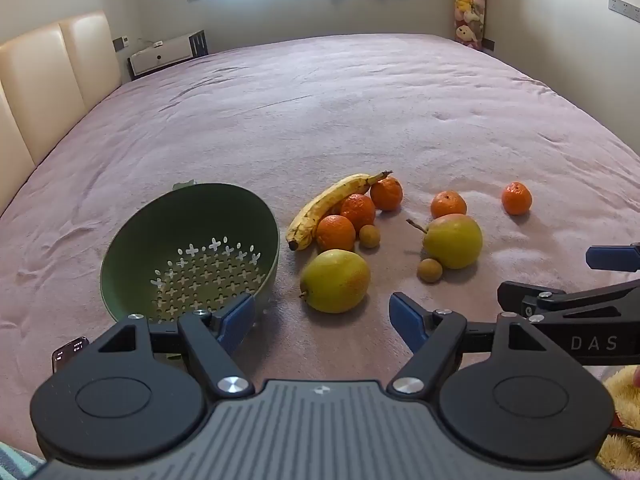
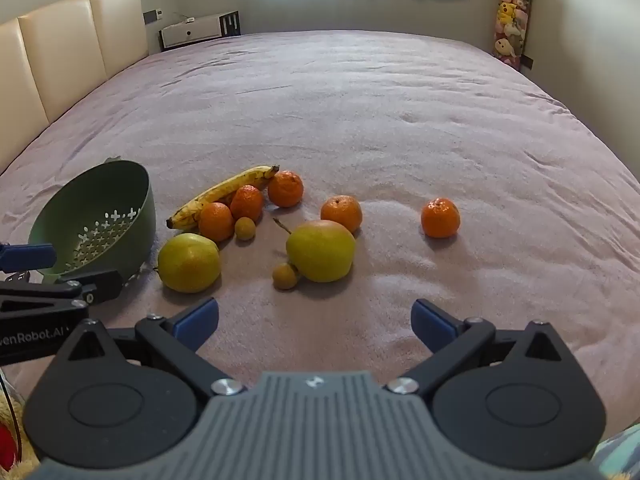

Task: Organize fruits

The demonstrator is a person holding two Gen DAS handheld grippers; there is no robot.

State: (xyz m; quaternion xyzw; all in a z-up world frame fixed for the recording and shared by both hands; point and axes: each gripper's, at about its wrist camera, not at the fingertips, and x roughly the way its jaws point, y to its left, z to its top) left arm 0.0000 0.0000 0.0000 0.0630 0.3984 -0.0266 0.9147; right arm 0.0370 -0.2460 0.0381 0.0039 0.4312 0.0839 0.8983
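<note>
Fruit lies loose on a pink bedspread: a banana [image 1: 328, 206] [image 2: 222, 196], several tangerines [image 1: 448, 204] [image 2: 440, 217], two yellow-green pears [image 1: 335, 280] [image 1: 453, 241] [image 2: 189, 262] [image 2: 321, 250] and two small brown longans [image 1: 430, 270] [image 2: 285, 276]. A green colander bowl [image 1: 192, 248] [image 2: 100, 220] lies tilted, empty, left of the fruit. My left gripper [image 1: 322, 318] is open and empty, just short of the near pear. My right gripper [image 2: 314, 320] is open and empty, short of the fruit.
A cream headboard [image 1: 48, 76] runs along the left. A white low cabinet [image 1: 164, 54] and a plush-toy holder [image 1: 470, 4] stand at the far wall. A phone [image 1: 68, 354] lies by the bowl. The right gripper's body [image 1: 580, 312] shows at right.
</note>
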